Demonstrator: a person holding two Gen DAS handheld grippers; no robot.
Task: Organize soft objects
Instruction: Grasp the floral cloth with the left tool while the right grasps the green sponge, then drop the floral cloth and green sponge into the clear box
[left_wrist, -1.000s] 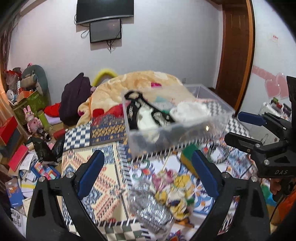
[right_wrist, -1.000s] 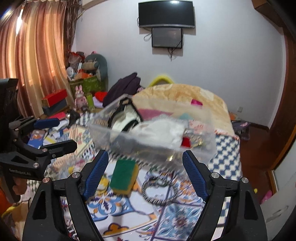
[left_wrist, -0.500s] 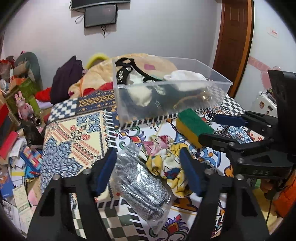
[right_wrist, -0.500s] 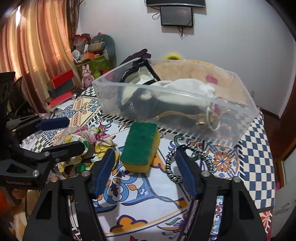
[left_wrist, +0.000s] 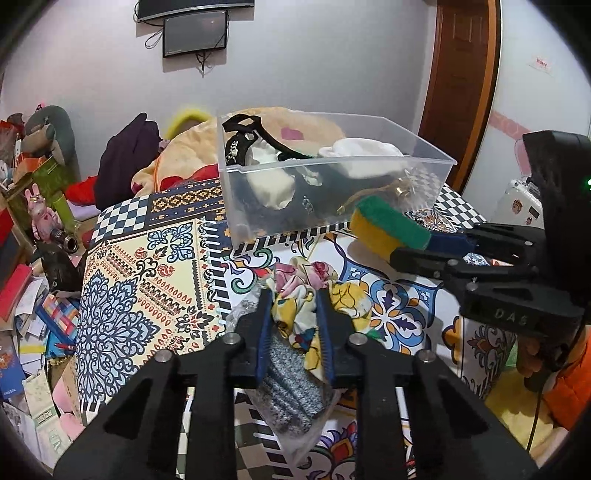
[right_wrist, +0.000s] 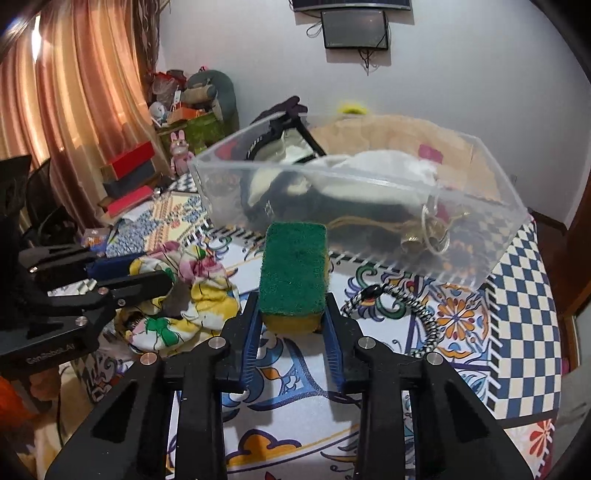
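Left gripper (left_wrist: 293, 295) nearly closed, clamping the floral cloth (left_wrist: 306, 295) on the table (left_wrist: 140, 280), right gripper (right_wrist: 291, 306) narrowed around the sponge (right_wrist: 293, 267), clear bin (right_wrist: 491, 221) at 12 o'clock just beyond sponge, cord (right_wrist: 417, 306) at 3 o'clock of sponge
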